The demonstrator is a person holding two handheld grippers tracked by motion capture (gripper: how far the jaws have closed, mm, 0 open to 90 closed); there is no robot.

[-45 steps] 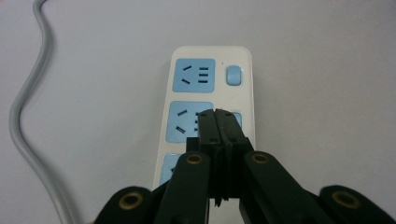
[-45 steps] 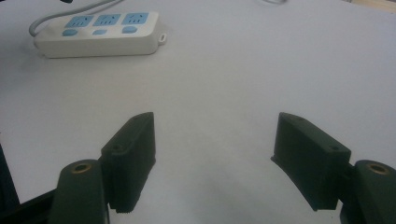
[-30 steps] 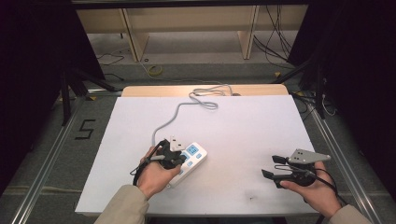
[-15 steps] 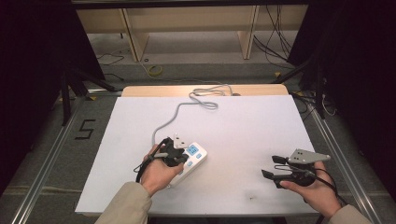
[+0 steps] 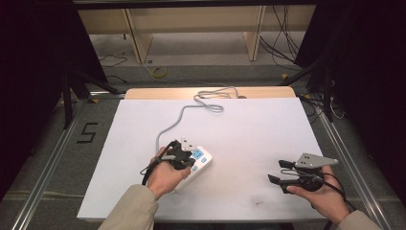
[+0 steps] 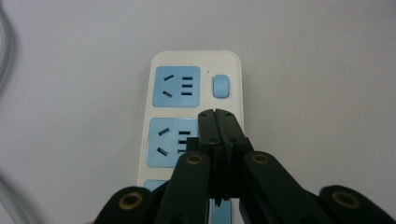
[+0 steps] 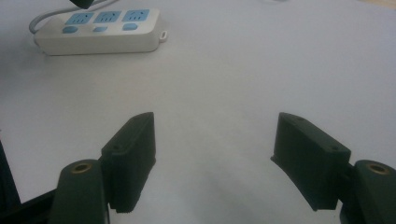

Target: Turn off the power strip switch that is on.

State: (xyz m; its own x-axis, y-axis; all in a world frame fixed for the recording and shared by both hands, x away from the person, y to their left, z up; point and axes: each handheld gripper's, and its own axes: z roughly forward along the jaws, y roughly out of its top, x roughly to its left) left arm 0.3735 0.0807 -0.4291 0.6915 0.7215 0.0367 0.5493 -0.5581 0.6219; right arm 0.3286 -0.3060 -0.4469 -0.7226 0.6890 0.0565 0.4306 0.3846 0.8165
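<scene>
While left gripper (image 6: 218, 114) hangs closed over strip (image 6: 194, 93), right gripper (image 7: 215, 158) gapes wide near sheet's (image 5: 258, 129) right edge, bare sheet between.

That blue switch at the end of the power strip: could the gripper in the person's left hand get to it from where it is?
Probably yes. The left gripper hangs right over the power strip, jaws shut, tips just short of the blue switch. Nothing lies between them, so a short push forward should reach it.

Power strip (image 6: 196, 112) near end hidden under left gripper (image 6: 217, 114) jaws; third socket cut off
</scene>
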